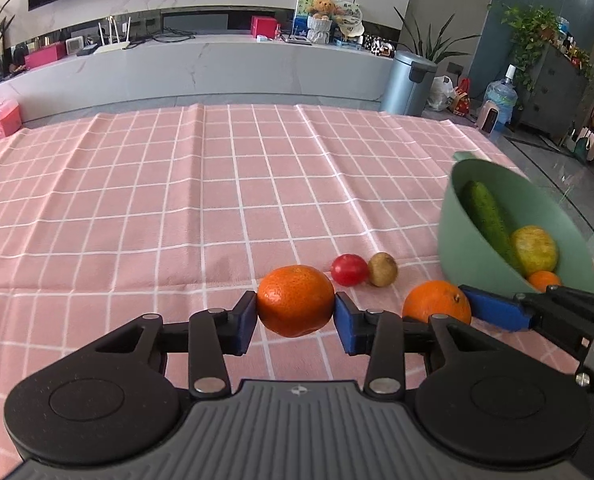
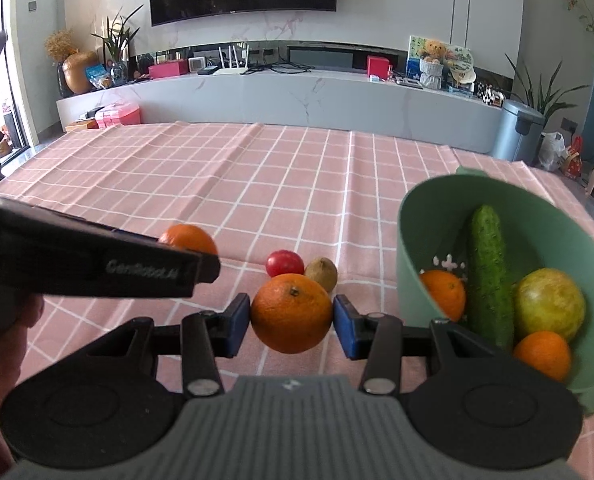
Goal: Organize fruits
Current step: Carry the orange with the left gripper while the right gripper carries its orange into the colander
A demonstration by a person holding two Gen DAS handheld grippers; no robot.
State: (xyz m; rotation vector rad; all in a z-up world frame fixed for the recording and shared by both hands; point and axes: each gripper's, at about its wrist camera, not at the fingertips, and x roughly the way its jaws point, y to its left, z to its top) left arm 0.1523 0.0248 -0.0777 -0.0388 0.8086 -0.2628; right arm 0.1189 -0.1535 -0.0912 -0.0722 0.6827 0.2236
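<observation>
My left gripper is shut on an orange tangerine, held just above the pink checked cloth. My right gripper is shut on a second orange; that orange also shows in the left wrist view. A red tomato and a brown kiwi lie side by side on the cloth just beyond both grippers. A green bowl stands at the right and holds a cucumber, a yellow-green fruit and two small oranges.
The table under the pink checked cloth stretches far and left of the fruits. Its right edge runs just past the bowl. Beyond the table are a white TV bench and a metal bin.
</observation>
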